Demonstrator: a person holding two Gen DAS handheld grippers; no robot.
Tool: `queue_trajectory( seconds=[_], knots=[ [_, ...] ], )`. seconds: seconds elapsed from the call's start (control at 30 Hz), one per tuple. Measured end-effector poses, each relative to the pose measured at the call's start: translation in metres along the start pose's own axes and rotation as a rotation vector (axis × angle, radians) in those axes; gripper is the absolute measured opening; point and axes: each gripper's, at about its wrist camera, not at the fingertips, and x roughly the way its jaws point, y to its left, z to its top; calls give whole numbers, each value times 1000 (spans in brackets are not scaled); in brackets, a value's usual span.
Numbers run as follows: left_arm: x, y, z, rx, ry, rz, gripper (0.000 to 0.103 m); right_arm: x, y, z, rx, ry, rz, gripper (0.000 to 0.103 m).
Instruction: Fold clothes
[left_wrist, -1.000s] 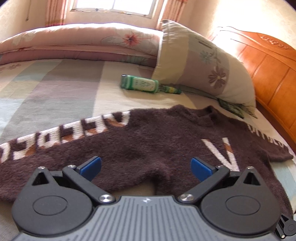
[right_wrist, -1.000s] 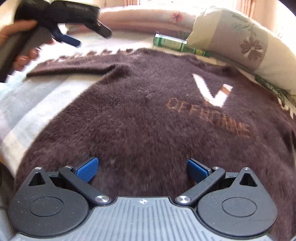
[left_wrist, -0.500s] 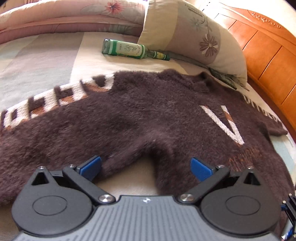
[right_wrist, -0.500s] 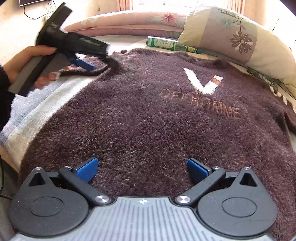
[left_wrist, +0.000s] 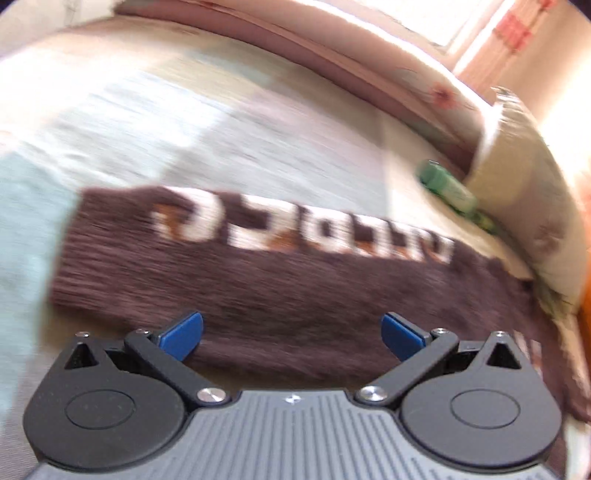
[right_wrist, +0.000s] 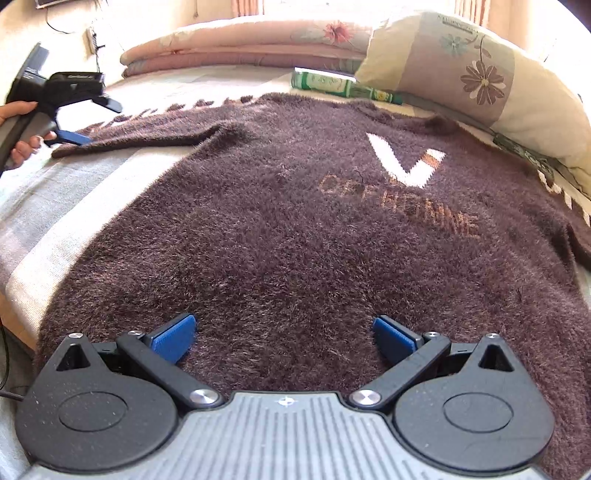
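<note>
A fuzzy dark brown sweater (right_wrist: 295, 229) with a white V and orange lettering lies flat on the bed, front up. Its left sleeve (left_wrist: 258, 266), with white and orange letters, stretches out sideways. My left gripper (left_wrist: 291, 332) is open and empty, just above the sleeve's near edge close to the cuff; it also shows in the right wrist view (right_wrist: 86, 122), held by a hand. My right gripper (right_wrist: 284, 332) is open and empty, low over the sweater's hem.
A green bottle (right_wrist: 332, 85) lies behind the sweater's collar, next to a floral pillow (right_wrist: 480, 74). A folded pink quilt (right_wrist: 240, 44) lies at the back. The striped bedspread (right_wrist: 55, 206) shows at the left.
My left gripper has swung left from the armpit area out along the sleeve toward the cuff; its view is motion blurred. My right gripper has hardly moved.
</note>
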Motion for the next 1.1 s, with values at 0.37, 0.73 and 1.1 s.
queue_trajectory(
  seconds=[0.37, 0.73, 1.1],
  knots=[
    [42, -88, -3, 141, 42, -239, 102, -32, 14, 18, 29, -69, 108, 103],
    [39, -26, 6, 30, 40, -196, 102, -33, 24, 24, 42, -40, 145, 103],
    [11, 23, 20, -147, -101, 112, 102, -21, 32, 26, 4, -36, 150, 103]
  ],
)
